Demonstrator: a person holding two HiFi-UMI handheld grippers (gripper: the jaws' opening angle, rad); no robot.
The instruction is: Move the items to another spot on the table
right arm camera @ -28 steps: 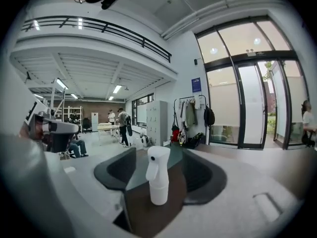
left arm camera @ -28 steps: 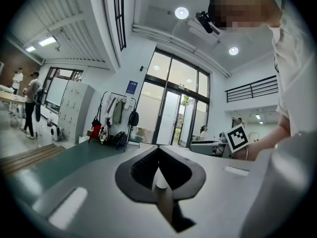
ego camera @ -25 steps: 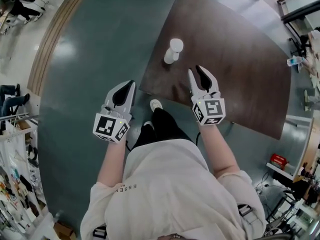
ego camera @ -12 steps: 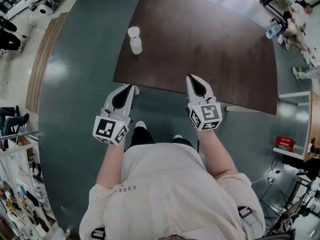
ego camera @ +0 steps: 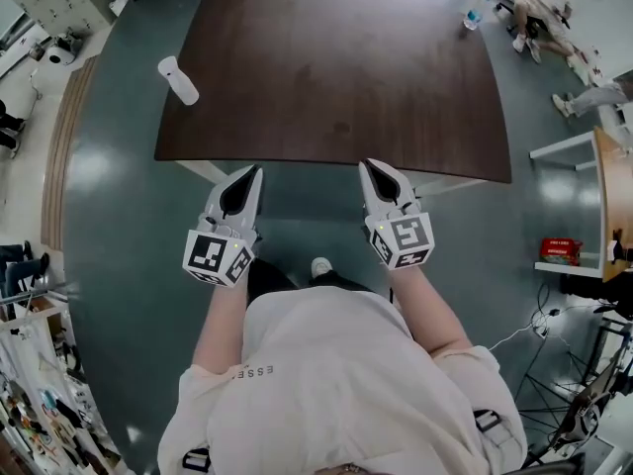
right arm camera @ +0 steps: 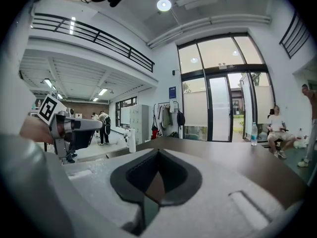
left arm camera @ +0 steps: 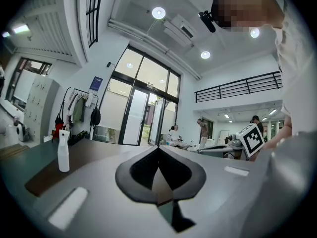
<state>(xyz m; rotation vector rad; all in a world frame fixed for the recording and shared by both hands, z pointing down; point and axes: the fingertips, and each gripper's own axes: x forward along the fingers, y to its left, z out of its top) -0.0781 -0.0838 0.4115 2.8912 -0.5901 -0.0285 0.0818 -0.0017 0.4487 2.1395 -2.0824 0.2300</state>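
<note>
A white spray bottle [ego camera: 178, 79] stands at the left edge of the dark brown table [ego camera: 336, 77]; the left gripper view shows the bottle [left arm camera: 63, 151] far off to the left. A clear water bottle [ego camera: 475, 15] stands at the table's far right corner. My left gripper [ego camera: 248, 172] and right gripper [ego camera: 370, 166] are both shut and empty, held side by side over the floor just short of the table's near edge. Each jaw pair meets at a point, the left gripper [left arm camera: 158, 148] and the right gripper [right arm camera: 158, 151].
Grey-green floor surrounds the table. A person sits beyond the far right corner [ego camera: 539, 8]. A lighter table edge [ego camera: 603, 196] and a red box [ego camera: 560, 251] lie at the right. Lockers and hung coats [left arm camera: 79, 108] stand behind the table's left end.
The right gripper's jaws have closed from open. The whole view has drawn back from the table: both grippers were at its near edge and now hang short of it, and the spray bottle lies farther left.
</note>
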